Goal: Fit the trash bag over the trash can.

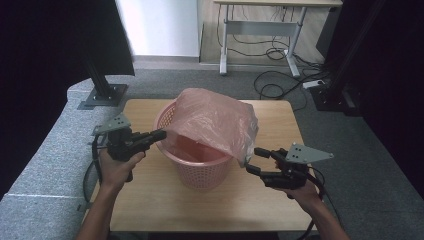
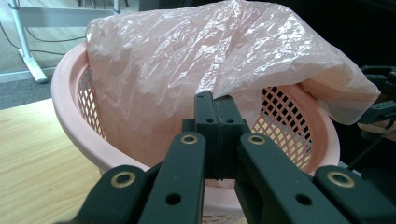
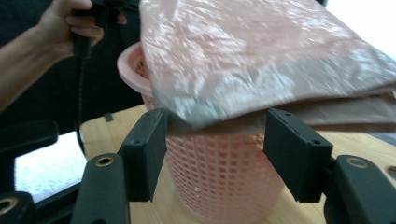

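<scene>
The plastic bag [image 1: 212,122] is thin, soft and very light, so I think it will crumple and slip easily, and it can tear if I pull hard. The best place to take it is the edge of its mouth, with only a little film between the pads. It is pale pink, half transparent and full of wrinkles. It lies over the top of the pink basket [image 1: 197,172], which stands in the middle of the wooden table [image 1: 150,200]; the far side already hangs around the rim, the near side is lifted like a tent.

My left gripper [image 1: 159,134] is clenched at the left rim of the basket, and in the left gripper view the bag edge seems pinched between its jaws. My right gripper [image 1: 255,160] is released, its jaws stand apart just under the hanging right corner of the bag, which reaches down between the pads without being pressed. I judge the corner must go over the rim next.
</scene>
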Demonstrator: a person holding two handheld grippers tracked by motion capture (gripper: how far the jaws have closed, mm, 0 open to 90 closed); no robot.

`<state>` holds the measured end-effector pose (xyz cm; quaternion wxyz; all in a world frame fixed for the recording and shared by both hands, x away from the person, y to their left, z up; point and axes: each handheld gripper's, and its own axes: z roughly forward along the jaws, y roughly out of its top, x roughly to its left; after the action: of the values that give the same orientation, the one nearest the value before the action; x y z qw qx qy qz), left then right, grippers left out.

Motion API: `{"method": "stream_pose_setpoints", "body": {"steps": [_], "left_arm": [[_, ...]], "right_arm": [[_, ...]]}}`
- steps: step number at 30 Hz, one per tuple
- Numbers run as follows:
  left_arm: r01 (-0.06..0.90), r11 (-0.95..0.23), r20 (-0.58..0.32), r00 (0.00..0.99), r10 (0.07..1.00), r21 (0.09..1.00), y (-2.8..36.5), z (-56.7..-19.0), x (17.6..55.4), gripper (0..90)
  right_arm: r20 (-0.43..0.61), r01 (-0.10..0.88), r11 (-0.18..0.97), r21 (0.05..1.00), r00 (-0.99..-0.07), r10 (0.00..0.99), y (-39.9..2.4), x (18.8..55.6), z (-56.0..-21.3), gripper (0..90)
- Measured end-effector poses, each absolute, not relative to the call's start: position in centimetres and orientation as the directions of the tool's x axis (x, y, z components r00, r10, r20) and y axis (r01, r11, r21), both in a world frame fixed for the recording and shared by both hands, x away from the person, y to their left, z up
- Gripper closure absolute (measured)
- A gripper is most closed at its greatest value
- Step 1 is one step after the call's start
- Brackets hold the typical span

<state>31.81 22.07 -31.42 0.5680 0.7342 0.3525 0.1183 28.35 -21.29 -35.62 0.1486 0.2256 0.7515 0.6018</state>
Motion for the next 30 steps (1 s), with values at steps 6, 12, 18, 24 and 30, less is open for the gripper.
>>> {"method": "stream_pose_setpoints", "body": {"steps": [6,12,18,24,30], "left_arm": [[0.358,-0.122,-0.205,0.747,0.633,0.926,22.0,-31.2,31.6,80.1],[0.288,-0.114,-0.147,0.743,0.653,0.951,21.9,-30.1,31.1,49.0],[0.274,-0.137,-0.125,0.756,0.643,0.952,20.7,-29.2,31.5,39.6],[0.257,-0.152,-0.104,0.763,0.637,0.954,19.5,-28.7,32.5,41.2],[0.268,-0.155,-0.119,0.778,0.617,0.951,19.1,-28.6,33.0,76.6]], "right_arm": [[0.052,0.159,0.168,0.973,-0.857,0.512,-20.0,29.1,-35.1,43.5],[0.004,0.114,0.171,0.979,-0.842,0.539,-19.6,29.5,-34.6,71.2],[-0.027,0.066,0.151,0.986,-0.839,0.543,-20.1,29.4,-33.3,86.1],[-0.06,0.043,0.177,0.983,-0.84,0.539,-20.2,29.3,-32.1,87.7],[-0.071,0.03,0.18,0.983,-0.844,0.531,-19.7,29.5,-31.4,87.7]]}}
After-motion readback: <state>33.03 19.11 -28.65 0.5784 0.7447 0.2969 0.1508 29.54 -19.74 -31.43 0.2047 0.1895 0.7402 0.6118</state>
